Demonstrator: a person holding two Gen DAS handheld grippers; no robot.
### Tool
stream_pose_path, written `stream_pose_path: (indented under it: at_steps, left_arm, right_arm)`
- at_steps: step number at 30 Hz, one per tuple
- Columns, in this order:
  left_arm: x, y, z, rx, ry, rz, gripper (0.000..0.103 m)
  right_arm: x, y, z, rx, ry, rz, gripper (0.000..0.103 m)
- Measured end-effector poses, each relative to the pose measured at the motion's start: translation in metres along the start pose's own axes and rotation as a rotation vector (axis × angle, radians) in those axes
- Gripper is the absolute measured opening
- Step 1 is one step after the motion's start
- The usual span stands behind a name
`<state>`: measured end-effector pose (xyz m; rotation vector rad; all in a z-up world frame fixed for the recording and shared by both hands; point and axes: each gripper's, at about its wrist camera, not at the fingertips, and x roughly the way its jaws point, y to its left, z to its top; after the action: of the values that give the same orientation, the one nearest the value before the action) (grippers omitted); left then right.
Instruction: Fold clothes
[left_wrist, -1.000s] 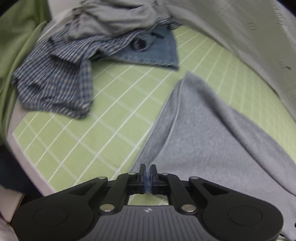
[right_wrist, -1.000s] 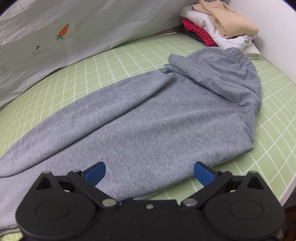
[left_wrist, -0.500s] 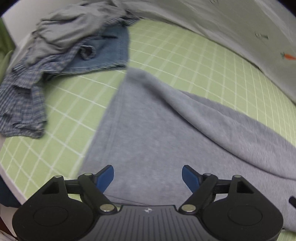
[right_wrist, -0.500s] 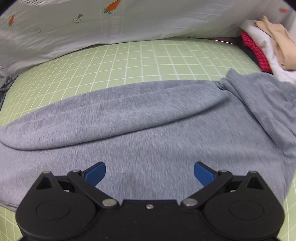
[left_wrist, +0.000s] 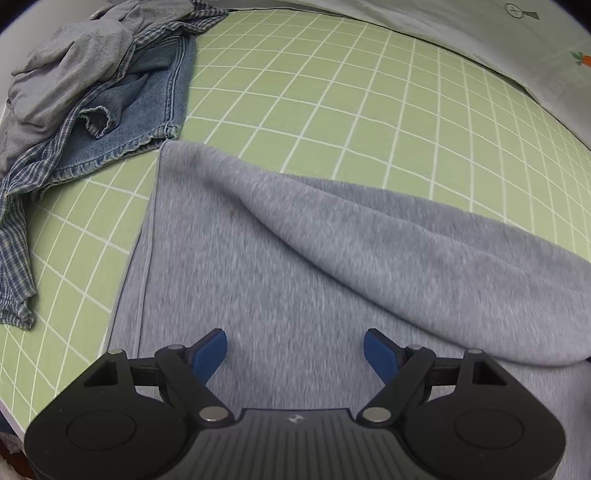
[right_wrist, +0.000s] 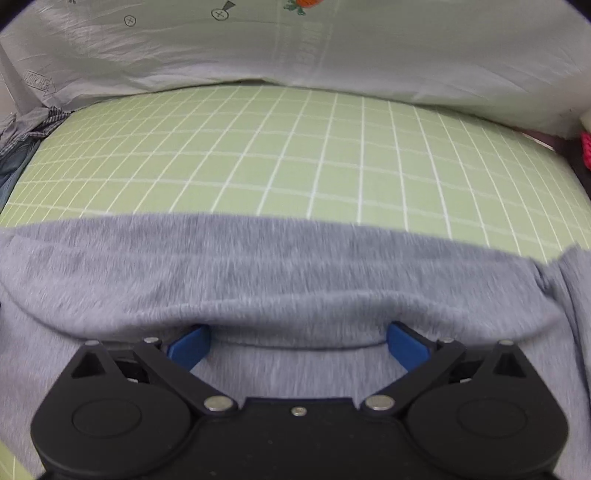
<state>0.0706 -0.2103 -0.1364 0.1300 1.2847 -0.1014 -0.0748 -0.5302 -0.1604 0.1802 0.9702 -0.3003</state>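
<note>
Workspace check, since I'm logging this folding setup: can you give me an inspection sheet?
Surface: green grid mat, bare beyond the garment.
Job's things: grey sweatpants spread flat, one layer lapped over another.
Clutter: heap of jeans, plaid shirt and grey top at the mat's left end.
Grippers: left tool open over the sweatpants; right tool open, low at the fold's edge.
Cables: nothing seen.
Surroundings: white printed sheet behind the mat.
</note>
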Motion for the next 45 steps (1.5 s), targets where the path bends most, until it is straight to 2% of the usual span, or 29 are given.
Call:
stream_pose_path:
  at_steps: [5,9,13,18,23,26,29,33,37,45]
  left_arm:
    - [0.01,-0.004,0.026,-0.022,-0.007,0.005,0.084]
    - [0.01,-0.013,0.044,-0.015,-0.039,0.008,0.084]
    - [0.009,-0.013,0.038,-0.024,-0.037,-0.004,0.085]
    - [0.007,-0.012,0.029,-0.038,-0.031,-0.019,0.085]
    - [0.007,-0.012,0.023,-0.041,-0.022,-0.029,0.086]
    - [0.01,-0.013,0.022,-0.031,-0.014,-0.028,0.089]
    - [0.012,-0.013,0.023,-0.024,-0.009,-0.026,0.091]
    - [0.017,-0.012,0.033,-0.023,-0.022,-0.019,0.096]
    - [0.023,-0.01,0.046,-0.044,-0.038,-0.013,0.102]
    - [0.026,0.004,0.07,-0.101,-0.06,0.014,0.102]
  right_arm:
    - [0.024,-0.008,0.04,0.015,-0.051,-0.001,0.103]
    - [0.04,-0.015,0.069,0.062,-0.059,-0.03,0.103]
    - [0.021,-0.018,0.07,0.12,-0.088,-0.022,0.103]
    - [-0.019,-0.009,0.041,0.12,-0.095,-0.064,0.103]
    - [-0.03,-0.001,0.003,0.11,-0.022,-0.053,0.103]
    - [-0.017,0.004,-0.004,0.093,0.026,-0.045,0.103]
    - [-0.004,0.011,0.002,0.057,0.021,-0.037,0.103]
    - [0.015,0.016,0.027,0.013,-0.002,-0.022,0.103]
    - [0.033,0.013,0.053,0.018,-0.03,-0.016,0.103]
    - [0.047,0.013,0.078,0.055,-0.02,-0.02,0.103]
